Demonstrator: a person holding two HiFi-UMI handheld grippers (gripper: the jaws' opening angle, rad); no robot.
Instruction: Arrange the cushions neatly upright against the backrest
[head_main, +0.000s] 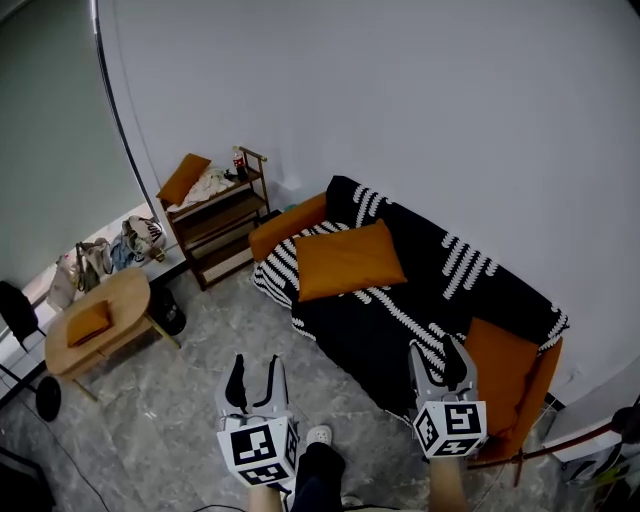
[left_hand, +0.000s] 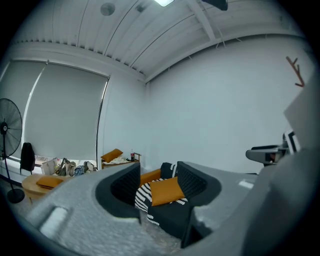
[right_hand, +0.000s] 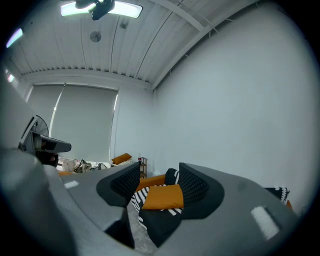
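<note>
In the head view, an orange square cushion (head_main: 348, 260) lies flat on the seat of the sofa (head_main: 430, 275), on a black throw with white stripes and away from the backrest. A second orange cushion (head_main: 503, 365) leans at the sofa's right end. The left gripper (head_main: 256, 365) and right gripper (head_main: 436, 350) are held in front of the sofa.

In the left gripper view, the jaws stand wide and empty, with the flat cushion seen far off in the gap between them.

In the right gripper view, the jaws likewise stand wide and hold nothing.

Orange cushion (right_hand: 161, 197) on black sofa (right_hand: 159, 223)
</note>
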